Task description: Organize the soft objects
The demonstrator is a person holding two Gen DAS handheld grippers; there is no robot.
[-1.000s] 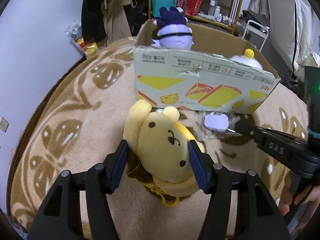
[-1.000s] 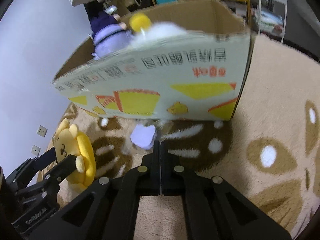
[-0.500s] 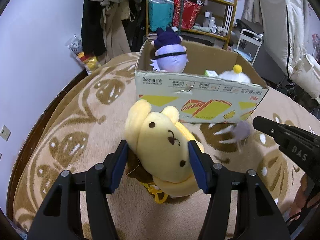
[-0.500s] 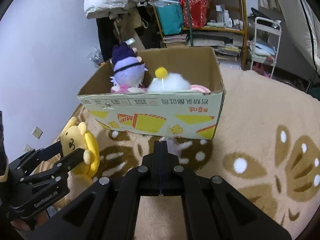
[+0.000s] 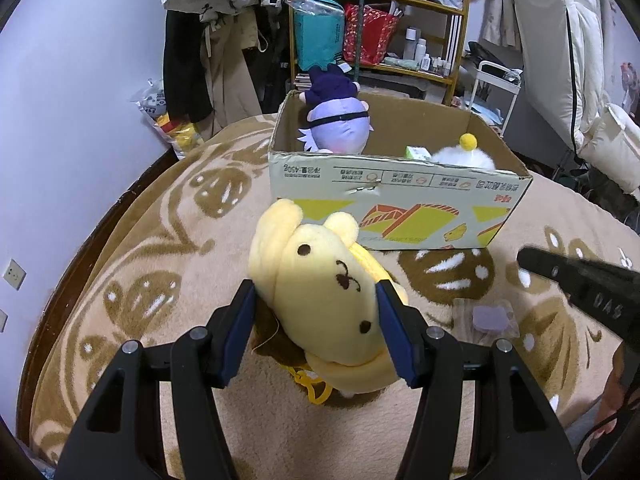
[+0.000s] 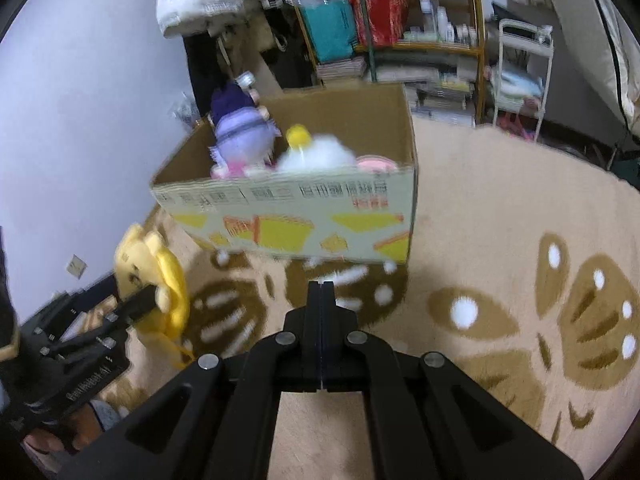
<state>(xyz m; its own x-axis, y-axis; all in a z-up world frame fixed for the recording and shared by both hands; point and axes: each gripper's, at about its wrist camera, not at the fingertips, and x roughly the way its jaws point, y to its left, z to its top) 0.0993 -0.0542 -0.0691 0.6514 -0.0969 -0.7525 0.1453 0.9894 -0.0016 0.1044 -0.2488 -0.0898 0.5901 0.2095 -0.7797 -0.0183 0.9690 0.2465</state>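
A yellow plush dog (image 5: 320, 292) is clamped between the blue pads of my left gripper (image 5: 316, 300), just above the rug; it also shows in the right wrist view (image 6: 156, 272) with the left gripper (image 6: 136, 300) around it. Ahead stands an open cardboard box (image 5: 400, 204) holding a purple plush (image 5: 340, 124) and a white plush with a yellow pompom (image 5: 464, 156). My right gripper (image 6: 321, 285) is shut with nothing visible between its jaws. A small purple soft item in a clear wrapper (image 5: 492, 316) sits on the rug, below and apart from the right gripper's tip (image 5: 524, 256).
The beige and brown patterned rug (image 6: 500, 220) spreads around the box. Behind it are a shelf of bags and bottles (image 5: 380, 32), hanging coats (image 5: 208, 40) and a white cart (image 6: 520, 76). The wall (image 5: 60, 120) runs along the left. A hand shows at the lower right (image 5: 612, 400).
Both views have pulled back and up from the box. The small purple item, earlier at the right gripper's tip near the box, now sits lower on the rug. The left gripper still grips the yellow plush.
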